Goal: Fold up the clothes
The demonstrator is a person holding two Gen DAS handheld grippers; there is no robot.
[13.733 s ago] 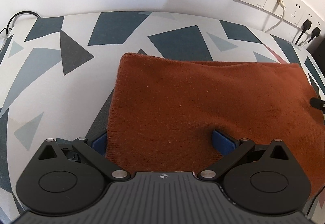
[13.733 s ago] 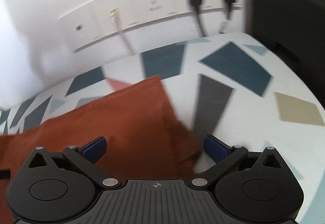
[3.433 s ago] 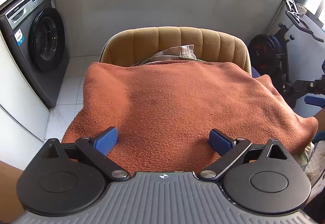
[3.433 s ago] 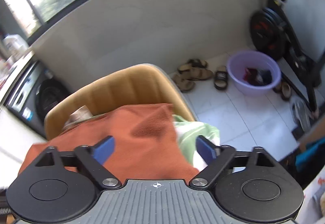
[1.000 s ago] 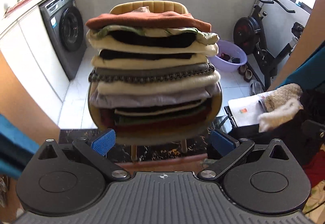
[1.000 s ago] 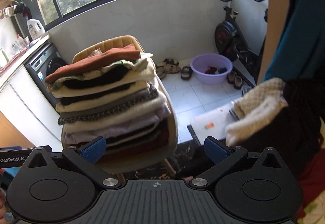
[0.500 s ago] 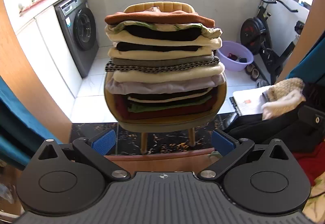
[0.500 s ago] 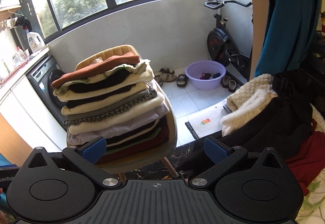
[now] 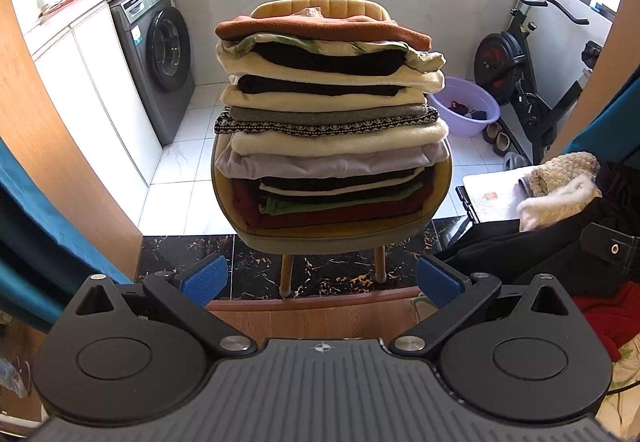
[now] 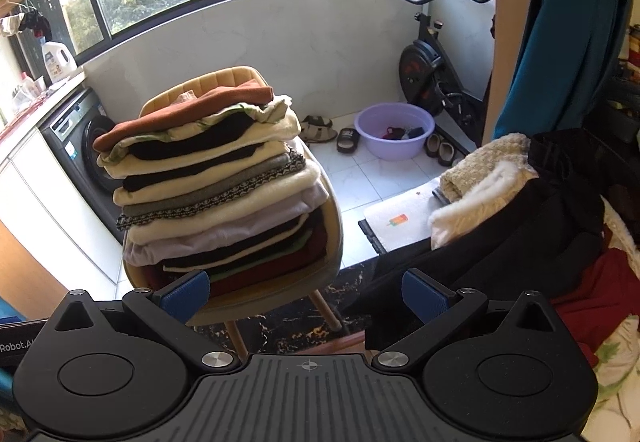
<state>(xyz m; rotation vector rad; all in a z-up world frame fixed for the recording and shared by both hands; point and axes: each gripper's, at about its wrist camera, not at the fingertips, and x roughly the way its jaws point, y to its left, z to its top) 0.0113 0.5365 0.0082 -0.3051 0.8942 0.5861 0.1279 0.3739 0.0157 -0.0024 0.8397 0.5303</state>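
Observation:
A tall stack of folded clothes [image 9: 328,129] [image 10: 212,185] rests on a mustard chair [image 9: 332,238] [image 10: 332,238]. On top of it lies the folded rust-orange garment [image 9: 320,29] [image 10: 188,117]. My left gripper [image 9: 320,280] is open and empty, held well back from the chair and facing it. Open and empty too, my right gripper [image 10: 306,296] stands a little to the right of the stack. A heap of unfolded clothes, cream fleece [image 10: 480,189] over black [image 10: 520,242] and red cloth, lies at the right.
A grey washing machine [image 9: 156,53] stands left of the chair under a counter. Behind are a purple basin [image 10: 394,129], slippers and an exercise bike [image 10: 432,69]. Teal curtains [image 10: 560,25] hang at both sides. A dark marble sill [image 9: 256,266] lies below the chair.
Both grippers have backed further away from the chair, so the stack looks smaller and more of the room shows. Both stay open and empty.

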